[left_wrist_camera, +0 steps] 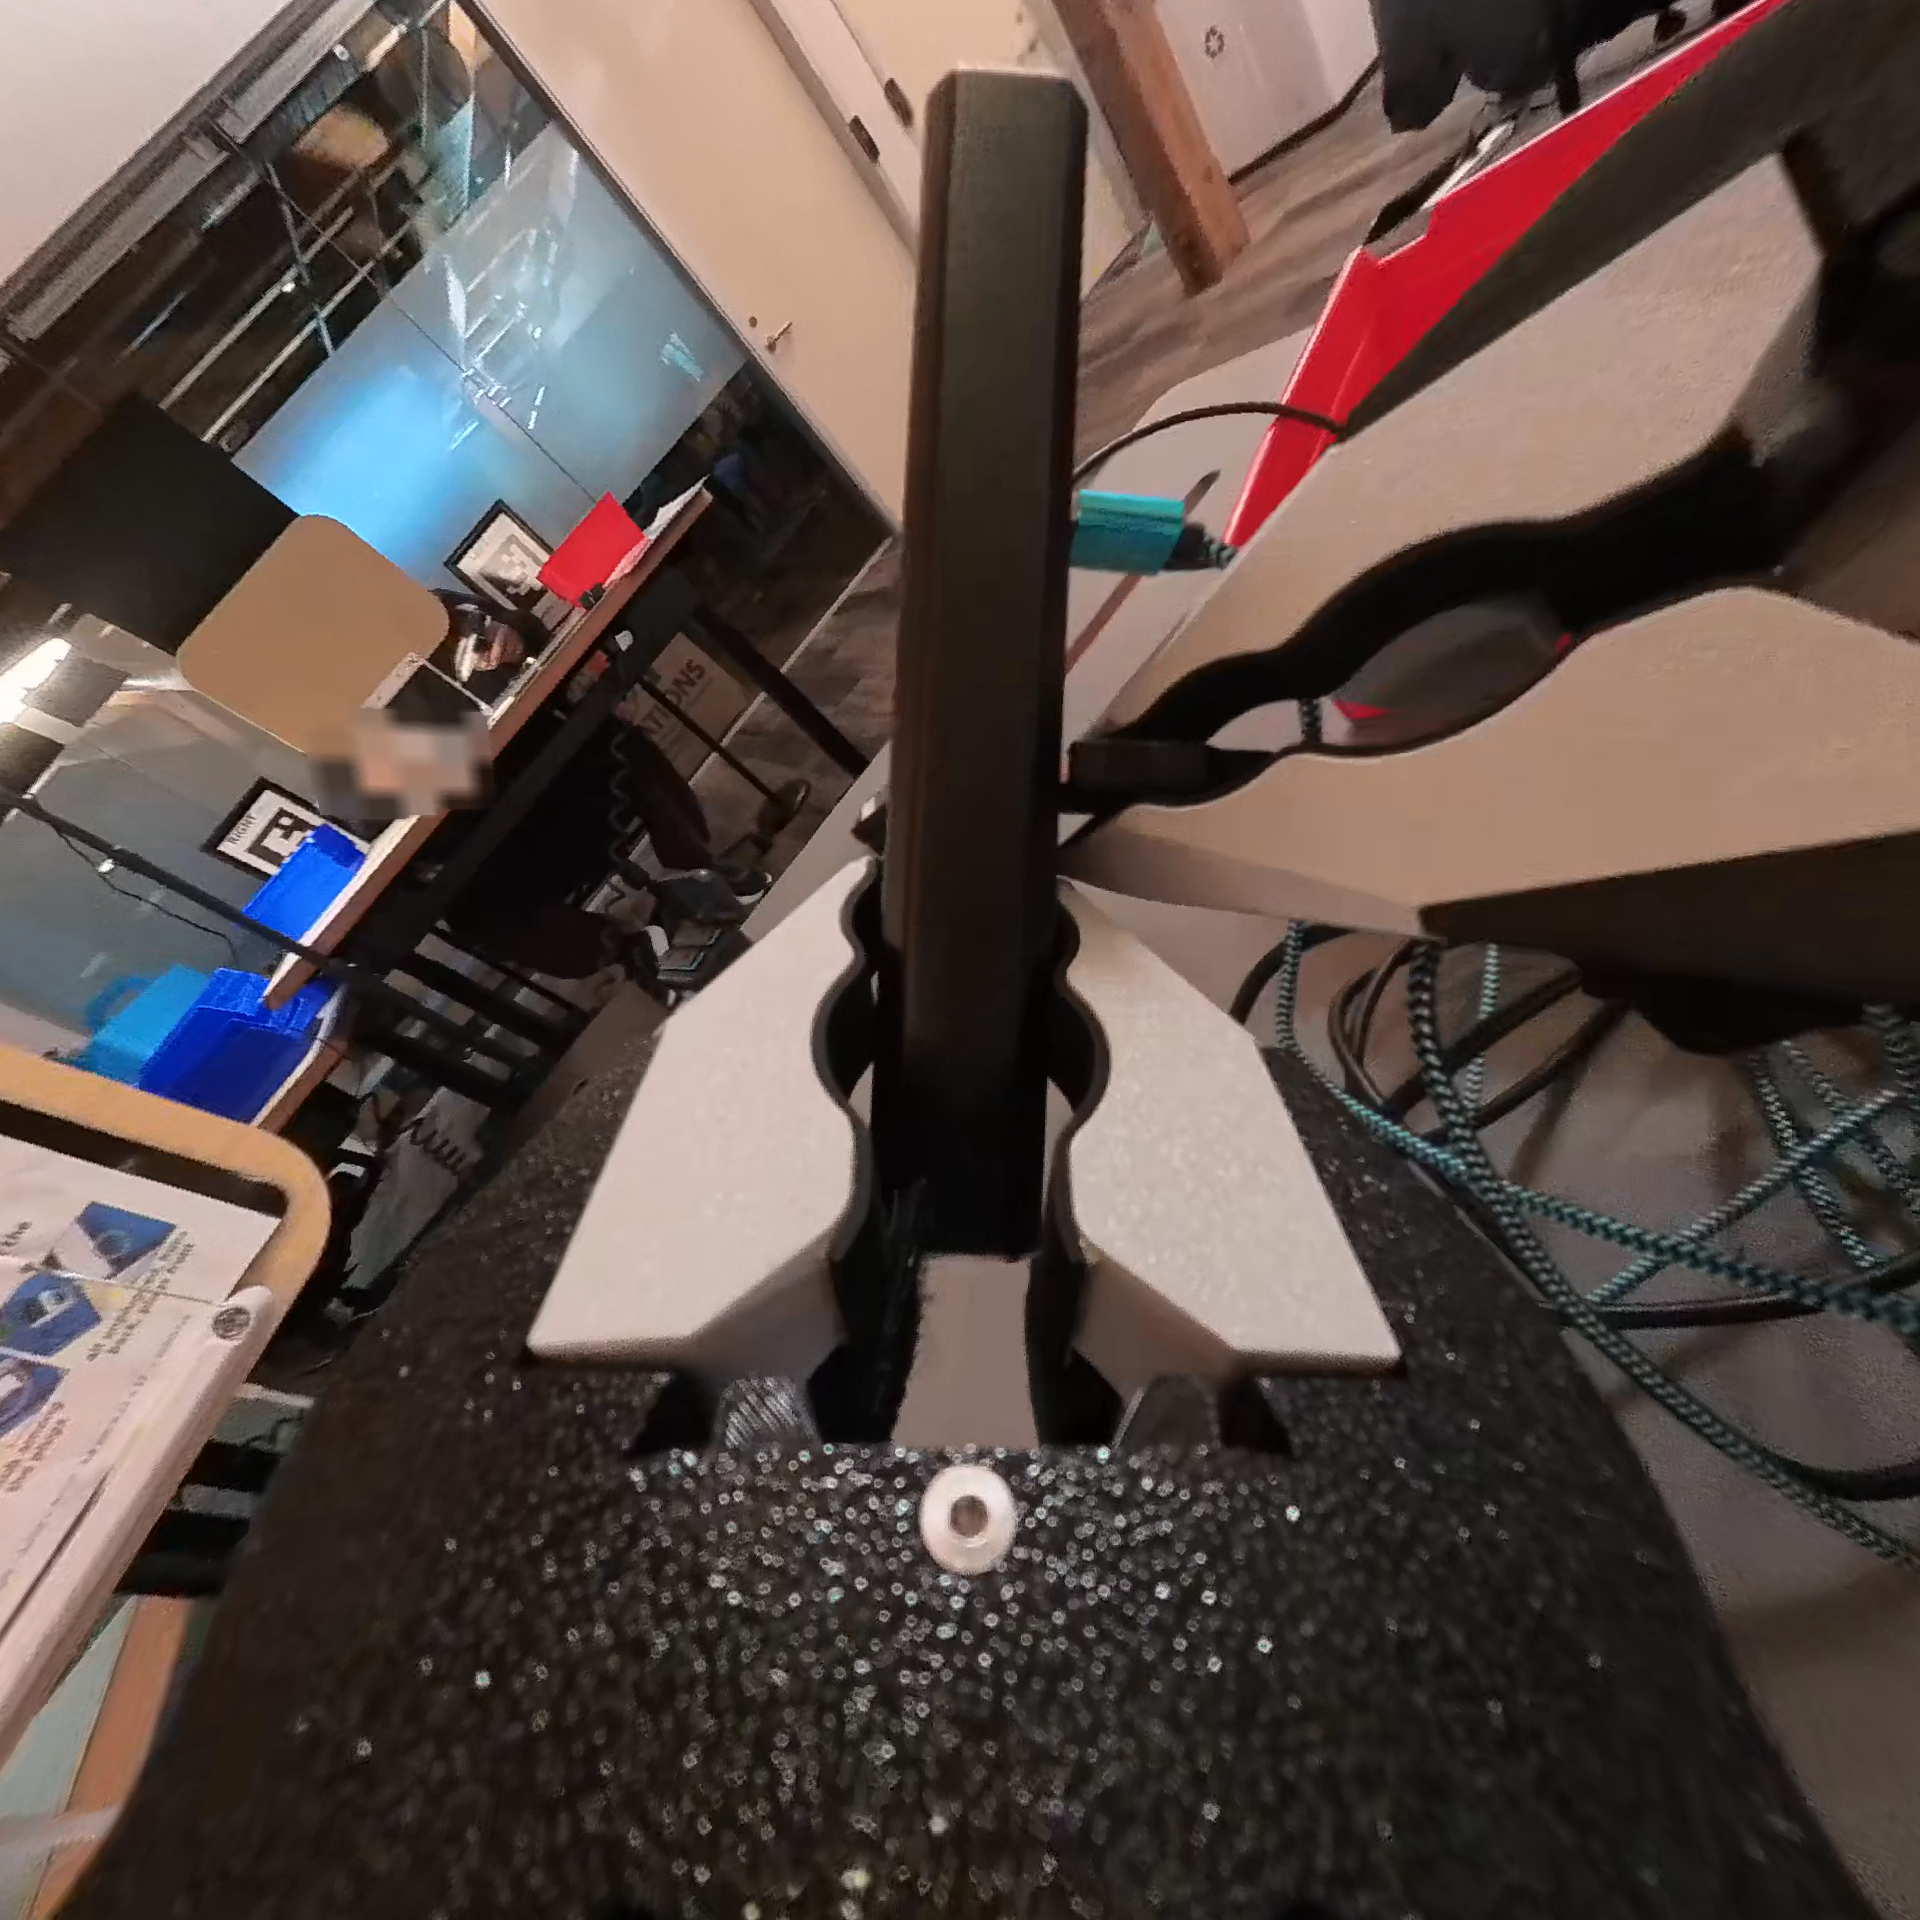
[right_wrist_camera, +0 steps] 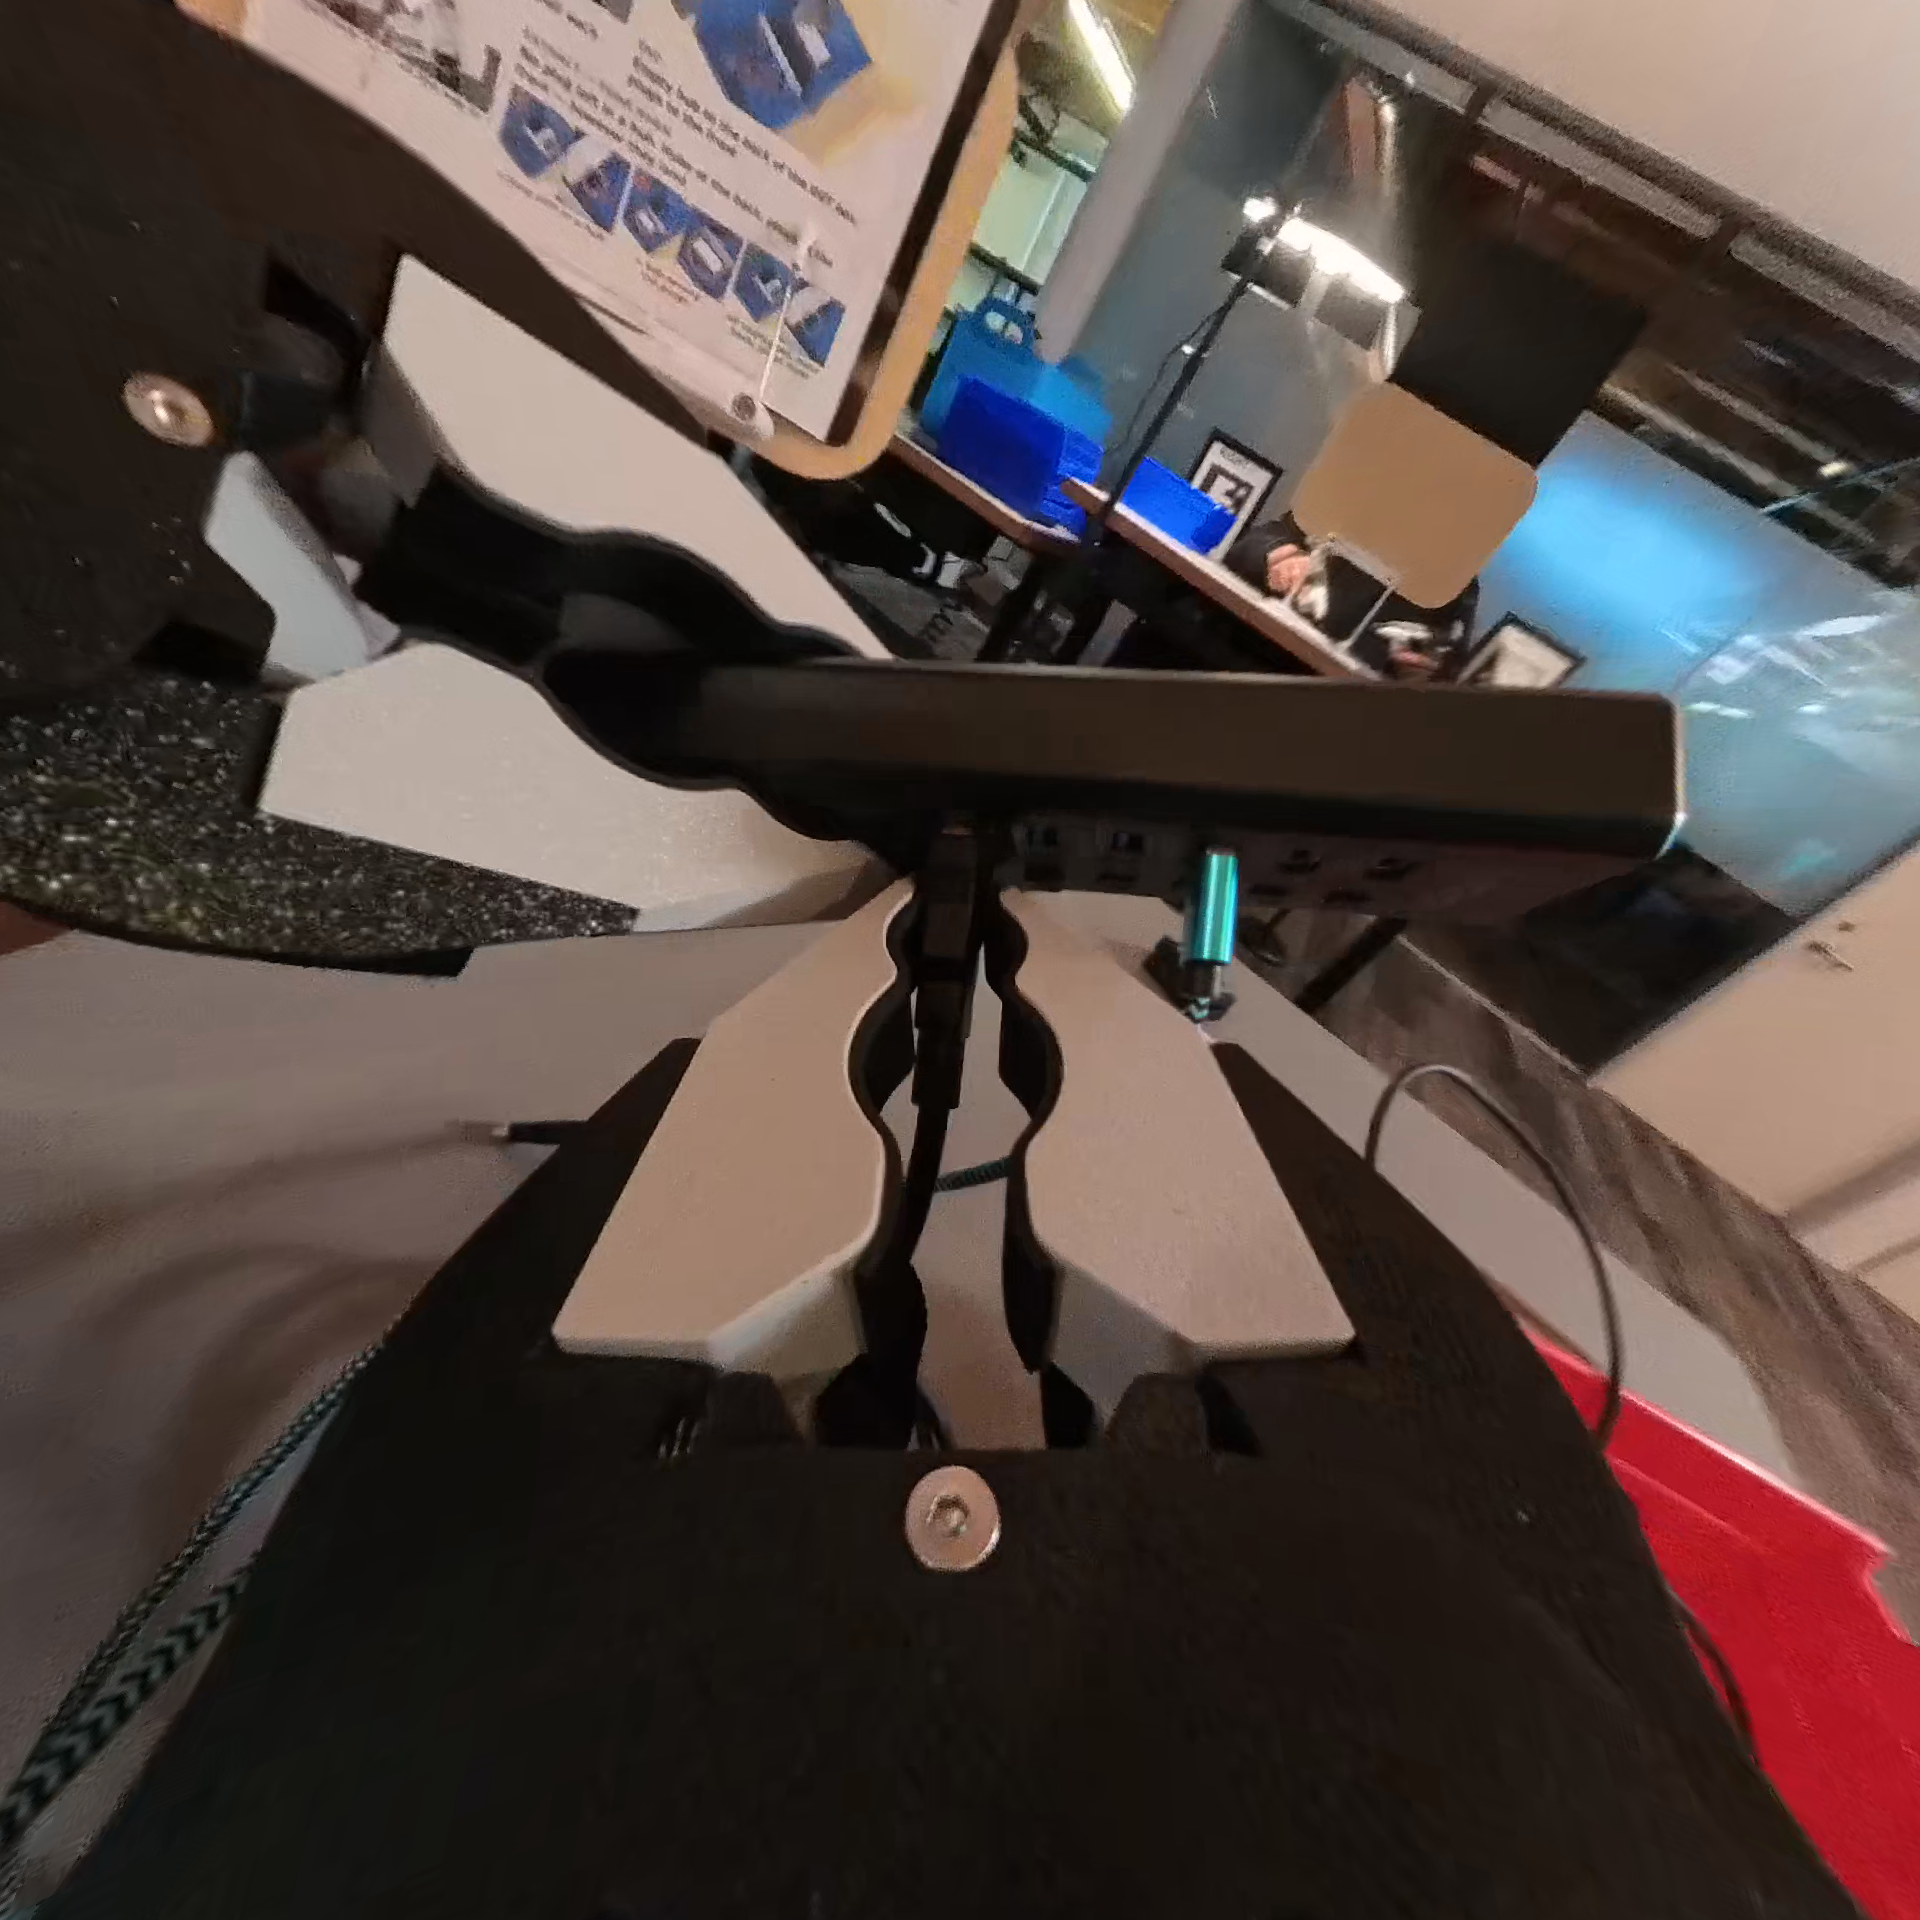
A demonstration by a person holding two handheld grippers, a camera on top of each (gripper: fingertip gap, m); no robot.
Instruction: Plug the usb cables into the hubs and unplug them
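Left wrist view: the black hub is clamped at one end by the left hand-held gripper and is held up in the air.
Right wrist view: a black plug seated in the hub is grasped by the right hand-held gripper.
Teal plug: it is inserted in another port of the same hub.
Braided cables: they are lying tangled on the table beneath.

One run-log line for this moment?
left gripper: shut on hub | right gripper: shut on black plug | teal plug: in hub
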